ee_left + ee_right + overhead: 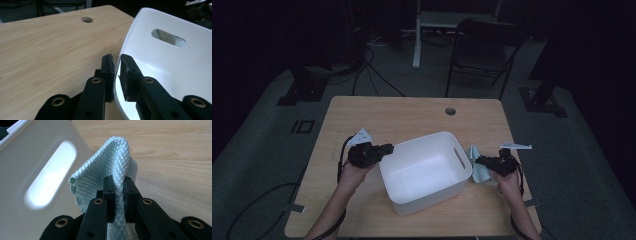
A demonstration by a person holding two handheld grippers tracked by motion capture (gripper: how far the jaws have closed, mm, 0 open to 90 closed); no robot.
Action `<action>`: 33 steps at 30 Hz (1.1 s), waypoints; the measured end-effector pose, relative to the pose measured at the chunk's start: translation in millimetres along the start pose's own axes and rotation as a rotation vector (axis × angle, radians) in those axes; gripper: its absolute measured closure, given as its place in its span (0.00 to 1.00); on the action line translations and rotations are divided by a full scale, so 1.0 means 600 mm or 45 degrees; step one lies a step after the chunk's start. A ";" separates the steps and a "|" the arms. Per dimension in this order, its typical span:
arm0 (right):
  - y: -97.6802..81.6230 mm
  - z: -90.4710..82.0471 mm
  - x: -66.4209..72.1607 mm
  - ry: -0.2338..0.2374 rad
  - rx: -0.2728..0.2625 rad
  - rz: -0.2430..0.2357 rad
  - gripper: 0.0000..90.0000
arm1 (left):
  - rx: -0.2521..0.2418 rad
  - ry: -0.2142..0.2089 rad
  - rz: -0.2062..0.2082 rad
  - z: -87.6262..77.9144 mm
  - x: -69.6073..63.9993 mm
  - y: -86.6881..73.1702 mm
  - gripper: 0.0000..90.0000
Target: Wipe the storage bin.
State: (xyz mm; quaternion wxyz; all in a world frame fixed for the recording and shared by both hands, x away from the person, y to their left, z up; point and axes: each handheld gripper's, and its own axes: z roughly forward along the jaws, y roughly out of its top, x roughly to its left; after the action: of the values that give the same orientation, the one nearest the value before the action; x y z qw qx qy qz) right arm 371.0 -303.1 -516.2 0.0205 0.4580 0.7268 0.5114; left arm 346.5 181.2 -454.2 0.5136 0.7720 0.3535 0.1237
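On the wooden table (377,117) we see a white tub (426,172) sitting a little toward the near edge, with bare wood behind it up to the round cable hole (450,111) and narrower strips of wood at either side where our hands work. Our left gripper (388,148) sits at the tub's left rim; in the left gripper view its jaws straddle the thin white wall (117,75), one pad outside and one inside, closed on it or very nearly so. Our right gripper (478,160) is just beside the tub's right end wall, and its jaws are pinched tight on a pale blue-green cloth (110,170).

We see the tub turned at an angle, its long axis running from the near left toward the far right, with a slotted handle (459,158) in the right end wall facing the cloth. It is glossy, with rounded corners. The cloth has a quilted diamond weave; it rises above the jaws in a folded peak and hangs down to the table, close against the tub's outer wall.
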 end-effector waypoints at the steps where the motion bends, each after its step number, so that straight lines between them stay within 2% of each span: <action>1: 0.000 -0.001 0.000 -0.002 -0.002 0.001 0.93 | -0.004 0.014 0.003 -0.003 -0.002 -0.002 0.93; 7: -0.002 -0.004 0.002 0.006 -0.018 0.010 0.93 | -0.014 0.139 0.021 -0.019 -0.019 -0.013 0.95; 11: -0.003 -0.009 0.012 0.027 -0.042 0.009 0.93 | -0.038 0.179 -0.006 -0.025 -0.031 -0.022 0.95; 16: 0.002 -0.028 0.047 0.046 -0.102 -0.041 0.93 | -0.043 0.229 -0.046 -0.029 -0.048 -0.026 0.95; 20: 0.009 -0.035 0.076 0.097 -0.128 -0.084 0.93 | -0.051 0.263 -0.074 -0.030 -0.061 -0.030 0.95; 22: 0.013 -0.033 0.091 0.102 -0.126 -0.123 0.93 | -0.047 0.264 -0.059 -0.029 -0.065 -0.030 0.95; 24: 0.016 -0.031 0.101 0.076 -0.115 -0.160 0.92 | -0.044 0.245 -0.046 -0.030 -0.064 -0.031 0.95; 27: 0.016 -0.028 0.101 0.074 -0.111 -0.155 0.91 | -0.049 0.218 -0.049 -0.030 -0.059 -0.032 0.94; 30: 0.015 -0.027 0.098 0.098 -0.133 -0.134 0.84 | -0.044 0.225 -0.026 -0.028 -0.060 -0.031 0.94; 33: 0.017 -0.024 0.097 0.111 -0.145 -0.126 0.83 | -0.043 0.224 -0.020 -0.026 -0.059 -0.031 0.94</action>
State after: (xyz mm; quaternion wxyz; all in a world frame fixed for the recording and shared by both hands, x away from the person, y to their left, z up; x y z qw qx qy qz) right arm 336.5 -273.1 -475.8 0.0402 0.3970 0.7185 0.5697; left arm 304.4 172.5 -457.8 0.4944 0.7465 0.4013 0.1930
